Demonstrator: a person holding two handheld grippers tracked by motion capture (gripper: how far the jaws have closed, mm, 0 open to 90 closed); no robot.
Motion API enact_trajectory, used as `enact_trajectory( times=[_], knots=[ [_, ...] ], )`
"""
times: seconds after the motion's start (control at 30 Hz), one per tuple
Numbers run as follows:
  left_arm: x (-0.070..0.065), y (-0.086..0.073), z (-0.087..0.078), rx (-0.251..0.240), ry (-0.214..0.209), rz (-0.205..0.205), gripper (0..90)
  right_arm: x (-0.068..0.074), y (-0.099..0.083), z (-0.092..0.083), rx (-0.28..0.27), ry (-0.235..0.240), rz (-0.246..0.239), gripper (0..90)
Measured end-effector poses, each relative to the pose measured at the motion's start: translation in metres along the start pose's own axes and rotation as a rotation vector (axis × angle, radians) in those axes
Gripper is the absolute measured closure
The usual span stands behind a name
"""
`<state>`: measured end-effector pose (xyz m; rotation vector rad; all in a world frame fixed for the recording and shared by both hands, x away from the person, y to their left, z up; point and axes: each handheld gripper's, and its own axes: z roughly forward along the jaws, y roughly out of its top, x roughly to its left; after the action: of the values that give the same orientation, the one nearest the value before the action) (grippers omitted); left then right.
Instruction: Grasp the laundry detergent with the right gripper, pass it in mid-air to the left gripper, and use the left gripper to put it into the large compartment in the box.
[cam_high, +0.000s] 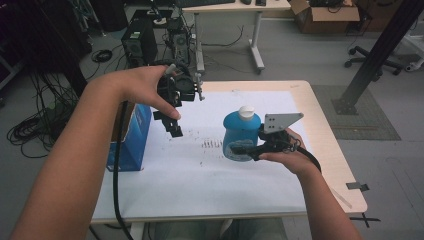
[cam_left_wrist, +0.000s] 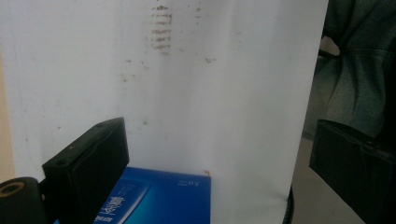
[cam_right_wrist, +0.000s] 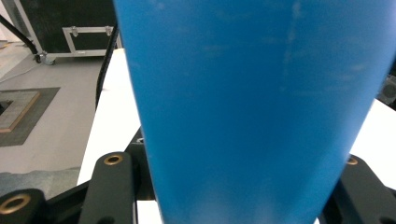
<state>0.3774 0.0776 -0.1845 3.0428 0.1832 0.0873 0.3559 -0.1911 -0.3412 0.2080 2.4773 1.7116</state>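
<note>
The right gripper (cam_high: 245, 148) is clamping a round blue plastic bottle (cam_high: 241, 136) with a white cap (cam_high: 246, 111). Its black jaws are pressing on the lower part of the bottle from both sides, and the bottle is standing upright, over the middle of the white sheet (cam_high: 200, 185) that is covering the table (cam_high: 345, 165). Whether the bottle is touching the sheet or hanging just above it, I cannot tell. In the right gripper view the smooth, slightly matte blue wall of the bottle (cam_right_wrist: 252, 112) is widening toward the top, and the black jaws with small brass-coloured rings are sitting at its two sides. A grey three-cornered metal plate (cam_high: 280, 121) is lying on top of this gripper, just beside the bottle's shoulder.

The left gripper (cam_high: 172, 122) is hanging in the air, pointing down, above the left part of the sheet and near a blue rectangular cardboard box (cam_high: 131, 137) that is standing at the table's left edge. Its jaws are standing wide apart with nothing between them; in the left gripper view the two flat black blocks are framing the white sheet (cam_left_wrist: 224, 93), which is carrying small rows of dark smudges, and the glossy top of the blue box (cam_left_wrist: 163, 196) is showing below them. The bottle and the box are well apart.
</note>
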Motion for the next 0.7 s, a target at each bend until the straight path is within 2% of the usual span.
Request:
enact_trajectory(
  times=[0.7],
  knots=[
    [-0.014, 0.018, -0.007, -0.002, 0.017, 0.051, 4.9, 0.003, 0.01, 0.019, -0.007, 0.064, -0.033, 44.3]
  ],
)
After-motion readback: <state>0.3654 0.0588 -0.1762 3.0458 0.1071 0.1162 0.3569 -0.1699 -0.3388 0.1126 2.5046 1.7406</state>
